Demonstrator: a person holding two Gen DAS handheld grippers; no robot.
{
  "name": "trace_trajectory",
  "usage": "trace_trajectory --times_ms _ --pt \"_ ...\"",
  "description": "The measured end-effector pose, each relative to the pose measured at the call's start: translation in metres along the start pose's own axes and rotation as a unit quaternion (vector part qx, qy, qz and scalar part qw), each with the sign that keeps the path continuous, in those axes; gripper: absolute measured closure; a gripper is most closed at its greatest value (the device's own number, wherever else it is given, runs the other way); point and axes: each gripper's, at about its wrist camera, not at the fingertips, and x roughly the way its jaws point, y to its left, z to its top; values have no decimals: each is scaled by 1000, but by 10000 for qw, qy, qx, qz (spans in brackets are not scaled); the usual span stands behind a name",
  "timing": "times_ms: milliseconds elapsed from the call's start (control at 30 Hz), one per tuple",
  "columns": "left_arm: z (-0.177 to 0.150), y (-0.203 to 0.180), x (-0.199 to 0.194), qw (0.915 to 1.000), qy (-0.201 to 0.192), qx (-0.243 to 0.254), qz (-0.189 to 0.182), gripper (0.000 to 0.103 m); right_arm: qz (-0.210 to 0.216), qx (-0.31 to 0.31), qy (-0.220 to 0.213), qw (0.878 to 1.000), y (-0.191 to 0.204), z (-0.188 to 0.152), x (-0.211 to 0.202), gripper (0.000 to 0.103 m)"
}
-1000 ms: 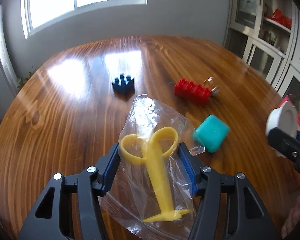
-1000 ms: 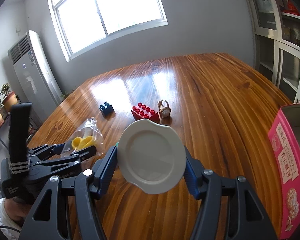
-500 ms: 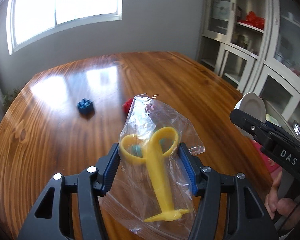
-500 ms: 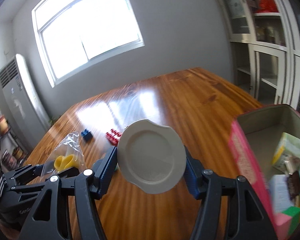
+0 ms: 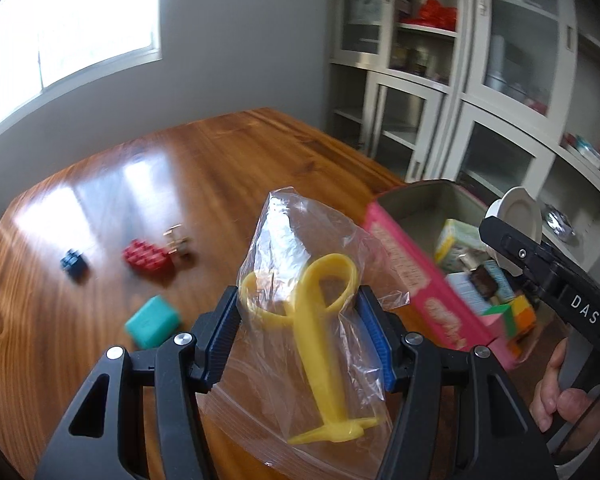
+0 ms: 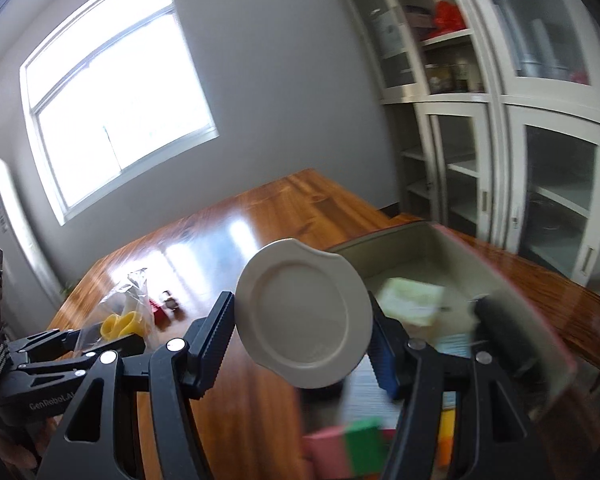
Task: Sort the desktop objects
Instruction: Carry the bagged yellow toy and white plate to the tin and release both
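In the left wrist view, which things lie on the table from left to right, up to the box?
Blue brick → teal block → red brick → small metal piece → pink box.

Yellow tool; pink box; teal block.

"DAS" on right tongs; "GenRoboLA…" on left tongs.

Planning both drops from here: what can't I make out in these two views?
- Pink box contents, right wrist view: motion-blurred, partly behind the white lid and right gripper.
- Box's near end, left wrist view: hidden behind the right gripper.
- Teal block, right wrist view: not visible.
- Small metal object beside the red brick, left wrist view: too blurred to identify.
- Bagged yellow tool in left gripper: bag's lower edge cut off.
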Motion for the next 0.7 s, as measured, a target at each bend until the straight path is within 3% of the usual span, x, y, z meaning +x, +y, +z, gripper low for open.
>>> trace_trajectory --times_ms 267,600,700 --pt "19 -53 13 9987 47 326 -378 42 -402 382 -15 9985 -55 -1 -15 37" --pt "35 -98 31 9965 109 532 -643 42 -500 533 68 9973 -85 -4 -14 37" --pt "38 -107 37 9958 138 552 -716 42 -566 619 52 9965 -93 -4 -16 33"
